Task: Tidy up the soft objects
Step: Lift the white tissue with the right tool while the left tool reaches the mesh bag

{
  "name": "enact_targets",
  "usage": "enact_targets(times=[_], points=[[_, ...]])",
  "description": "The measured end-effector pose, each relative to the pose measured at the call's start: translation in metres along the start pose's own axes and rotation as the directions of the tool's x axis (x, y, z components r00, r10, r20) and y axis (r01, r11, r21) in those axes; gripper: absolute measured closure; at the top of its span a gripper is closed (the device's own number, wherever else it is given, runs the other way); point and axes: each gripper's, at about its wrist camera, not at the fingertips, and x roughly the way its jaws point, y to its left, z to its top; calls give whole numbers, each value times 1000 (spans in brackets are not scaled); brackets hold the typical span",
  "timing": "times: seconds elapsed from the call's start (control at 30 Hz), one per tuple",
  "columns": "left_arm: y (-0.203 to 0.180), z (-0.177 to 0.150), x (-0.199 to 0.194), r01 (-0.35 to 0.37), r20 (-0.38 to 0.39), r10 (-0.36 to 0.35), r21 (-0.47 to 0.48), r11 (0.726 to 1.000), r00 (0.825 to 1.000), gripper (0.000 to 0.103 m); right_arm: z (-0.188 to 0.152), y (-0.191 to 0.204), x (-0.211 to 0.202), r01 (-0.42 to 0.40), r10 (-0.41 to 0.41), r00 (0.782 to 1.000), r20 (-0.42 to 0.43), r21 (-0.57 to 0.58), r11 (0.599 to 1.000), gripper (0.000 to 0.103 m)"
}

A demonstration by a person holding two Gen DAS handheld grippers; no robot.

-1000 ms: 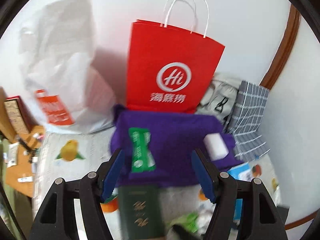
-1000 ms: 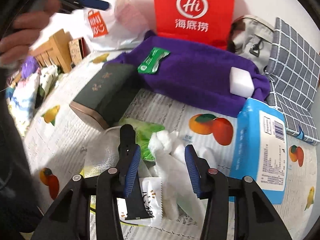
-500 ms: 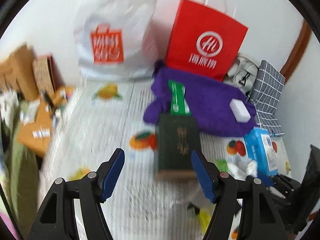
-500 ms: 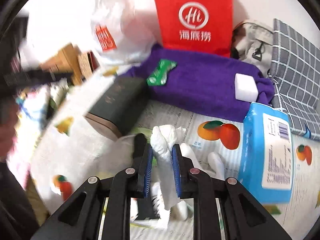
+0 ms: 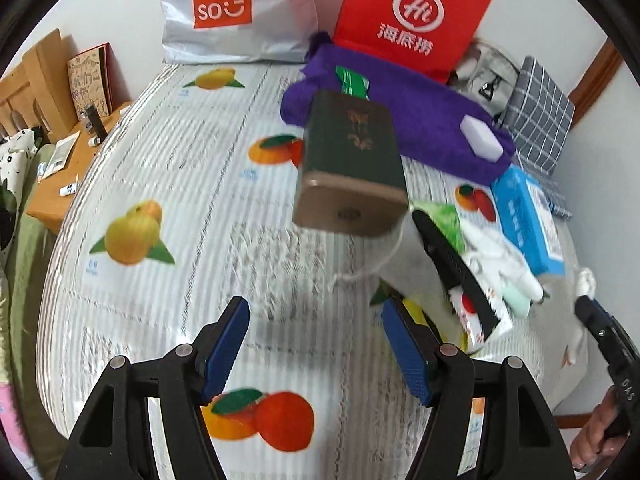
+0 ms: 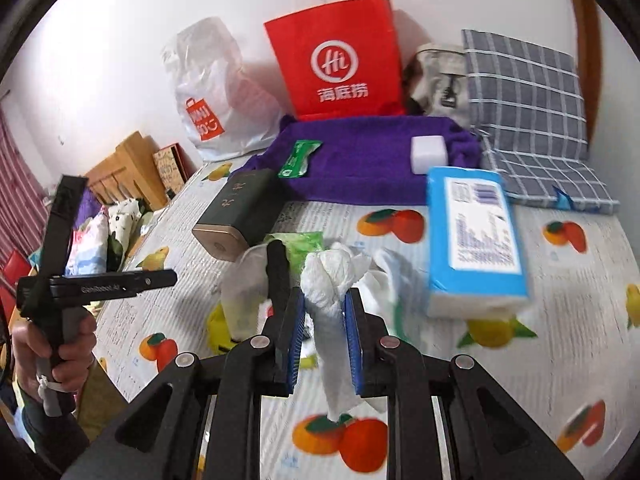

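White cloth (image 6: 334,280): pinched in right gripper (image 6: 325,340) jaws, lower centre. Left gripper (image 5: 320,348): jaws apart, empty. Bag (image 5: 224,8), upper left: "MINISO".

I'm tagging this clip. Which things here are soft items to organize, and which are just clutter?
Job:
crumpled white cloth, gripped in right tongs
purple towel
white sponge block
blue tissue pack

Lying about:
dark green box
red paper bag

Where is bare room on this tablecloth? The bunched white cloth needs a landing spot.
Free: the wide stretch of fruit-print tablecloth between the dark green box, the MINISO bag and the near edge. Crowded: right of the box, where a white glove, blue tissue pack and purple towel cluster.
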Motion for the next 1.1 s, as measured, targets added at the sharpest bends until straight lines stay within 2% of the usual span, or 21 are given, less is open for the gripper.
enact_targets(times=[0.37, 0.57, 0.93, 0.97, 1.1], points=[[-55, -20, 5, -18, 1, 18, 99, 995, 1000, 36, -40, -54, -23, 93, -92, 996, -15, 77, 993, 83], [-80, -16, 12, -79, 41, 73, 170, 982, 996, 36, -51, -65, -29, 111, -110, 994, -17, 65, 992, 80], [-88, 1, 55, -94, 27, 91, 184, 978, 995, 36, -60, -89, -3, 127, -122, 990, -68, 77, 989, 80], [-88, 2, 58, -94, 30, 90, 189, 977, 996, 37, -60, -91, 2, 126, -121, 990, -75, 78, 989, 80], [-91, 4, 67, -64, 18, 62, 217, 974, 998, 63, -61, -93, 15, 122, -115, 989, -96, 77, 990, 80]])
